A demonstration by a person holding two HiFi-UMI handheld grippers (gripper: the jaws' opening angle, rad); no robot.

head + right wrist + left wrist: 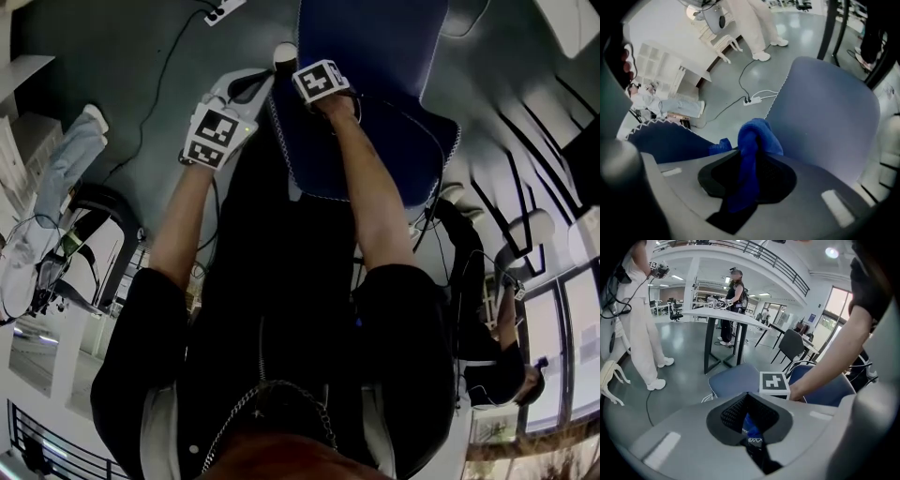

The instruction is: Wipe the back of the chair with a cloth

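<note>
My left gripper (251, 89) is at eleven o'clock in the head view, against the stitched side rim of the chair (375, 56). Its fingers (733, 411) are together on a thin blue edge with white zigzag stitching, which looks like the rim of the back (375, 164). My right gripper (323, 94) is at twelve o'clock, just beside the left one, over the top of the back.

The right fingers (776, 176) are clamped on the blue cloth (757, 136). It rises in a bunch above them, and a loose tail hangs down between them. In the right gripper view the dark back shows at nine o'clock with its zigzag rim uppermost, and the paler seat (825, 112) fills the frame from one to four o'clock. The cloth sits between the two. Whether it touches the back I cannot tell.

On the grey floor (740, 70) at twelve o'clock lies a white power strip (752, 100). In the left gripper view a person (642, 333) in white trousers stands at nine o'clock, near a counter (722, 317).
</note>
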